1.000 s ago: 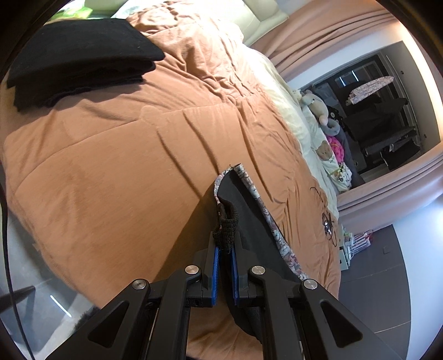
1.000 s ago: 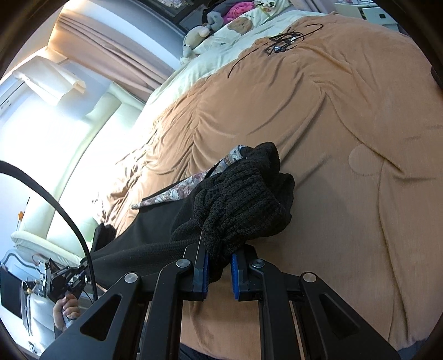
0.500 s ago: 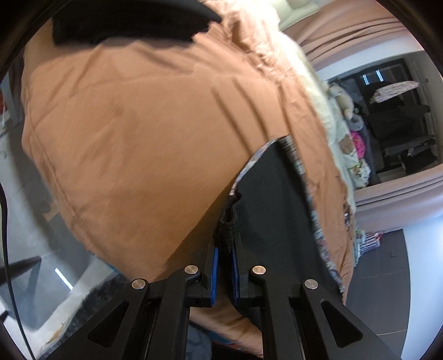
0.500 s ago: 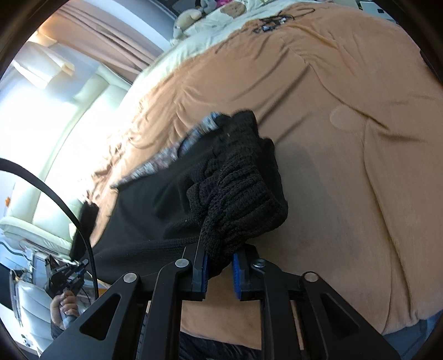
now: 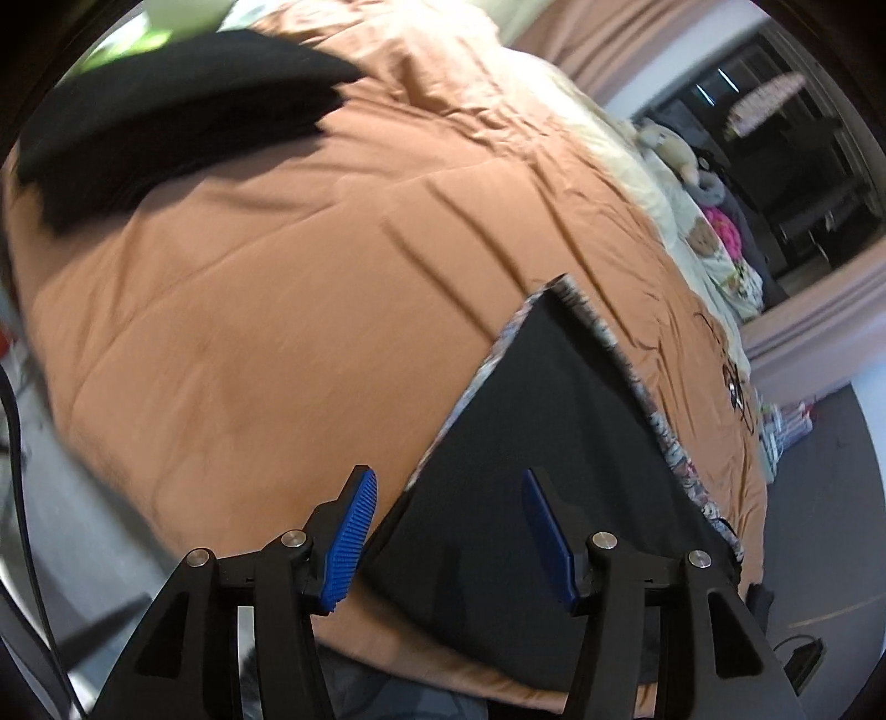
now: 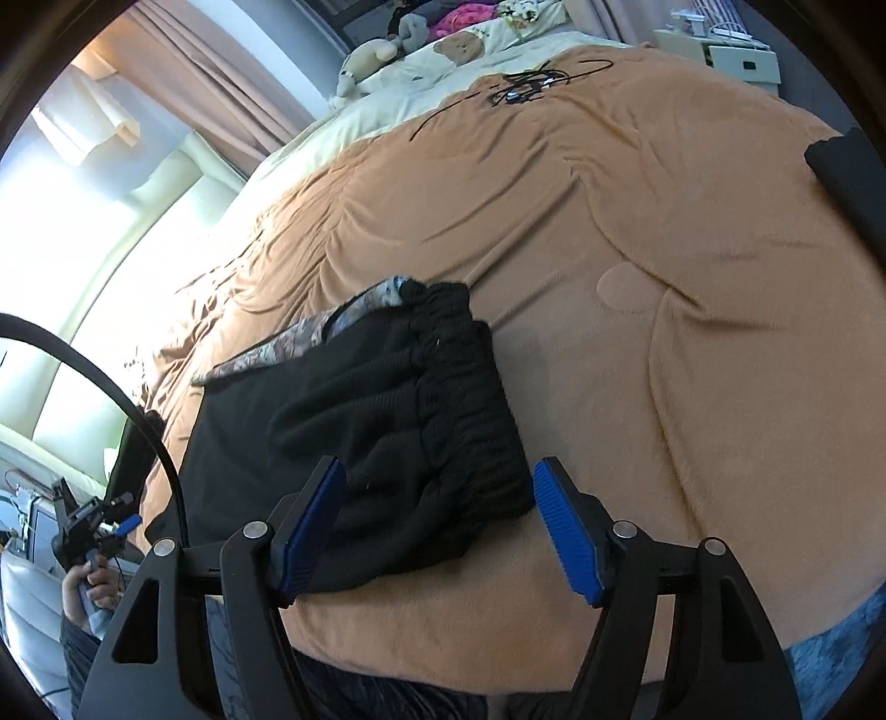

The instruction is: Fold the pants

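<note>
Black pants [image 5: 554,443] with a patterned trim lie flat on the orange bed cover [image 5: 277,277] near its front edge. In the right wrist view the pants [image 6: 387,432] show their bunched ribbed waistband at the near end. My left gripper [image 5: 448,493] is open and empty just above the pants' near left edge. My right gripper [image 6: 437,487] is open and empty, its jaws spread around the waistband without gripping it.
A stack of folded black clothes [image 5: 166,105] lies at the far left of the bed. A cream blanket with stuffed toys [image 6: 387,50] and a tangle of black cable [image 6: 520,83] lie at the far end. The floor drops off at the bed's front edge.
Both grippers have opened and let go of the pants. The pants now lie flat on the bed cover.
</note>
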Tool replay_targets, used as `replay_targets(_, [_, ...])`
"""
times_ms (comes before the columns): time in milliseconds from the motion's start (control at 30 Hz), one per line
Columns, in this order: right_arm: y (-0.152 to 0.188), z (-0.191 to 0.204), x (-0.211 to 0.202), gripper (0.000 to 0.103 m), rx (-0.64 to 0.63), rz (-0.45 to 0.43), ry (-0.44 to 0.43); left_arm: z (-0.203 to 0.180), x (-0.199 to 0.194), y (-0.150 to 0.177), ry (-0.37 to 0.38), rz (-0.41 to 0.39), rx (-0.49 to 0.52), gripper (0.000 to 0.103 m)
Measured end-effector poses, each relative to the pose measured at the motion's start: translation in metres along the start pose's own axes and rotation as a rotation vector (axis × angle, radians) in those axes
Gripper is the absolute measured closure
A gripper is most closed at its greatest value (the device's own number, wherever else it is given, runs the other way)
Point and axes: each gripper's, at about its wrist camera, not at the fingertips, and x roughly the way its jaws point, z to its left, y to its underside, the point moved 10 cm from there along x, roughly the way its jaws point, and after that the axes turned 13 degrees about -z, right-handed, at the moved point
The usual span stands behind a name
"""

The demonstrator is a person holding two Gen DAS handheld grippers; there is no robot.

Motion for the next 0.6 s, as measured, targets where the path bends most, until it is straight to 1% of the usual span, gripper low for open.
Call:
replay_targets(167, [-0.016, 0.007, 0.011, 0.034, -0.03, -0.014, 0.002, -0.038, 0.018, -0.025, 0.018, 0.009, 0.12, 0.046])
replay_targets(333, [-0.027, 0.009, 0.031, 0.034, -0.057, -0.007, 0.008, -0.07, 0.038, -0.046, 0.029, 0.015, 0.207, 0.046])
replay_targets(600, [-0.038, 0.019, 0.067, 0.034, -0.108, 0.057, 0.032, -0.098, 0.081, -0.066, 0.01, 0.026, 0.318, 0.046])
